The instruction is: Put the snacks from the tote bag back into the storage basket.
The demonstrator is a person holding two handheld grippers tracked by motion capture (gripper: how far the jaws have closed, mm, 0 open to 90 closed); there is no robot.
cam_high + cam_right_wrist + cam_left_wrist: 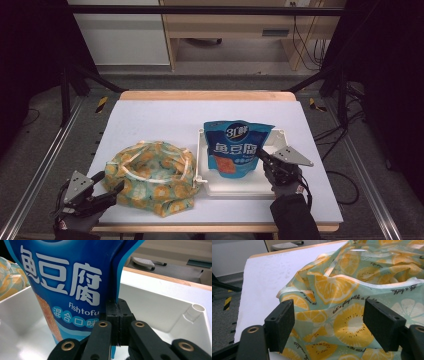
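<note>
A blue snack pouch (236, 148) printed "Fishtofu" stands in a white tray (235, 187) right of centre. My right gripper (261, 156) is shut on the pouch's right edge; in the right gripper view the pouch (62, 277) rises from between the closed jaws of that gripper (117, 315). A crumpled green cloth bag with orange and lemon slices (150, 175) lies left of the tray. My left gripper (111, 186) sits at the bag's near-left side, open, its jaws apart on either side of a fold of the bag (342, 305) without pressing it.
The white tabletop (160, 117) has bare room behind the bag and the tray. The tray's inner wall (155, 302) rises just beyond the pouch. A wooden table edge (205, 95) runs along the far side, with metal rails and cables on the floor around.
</note>
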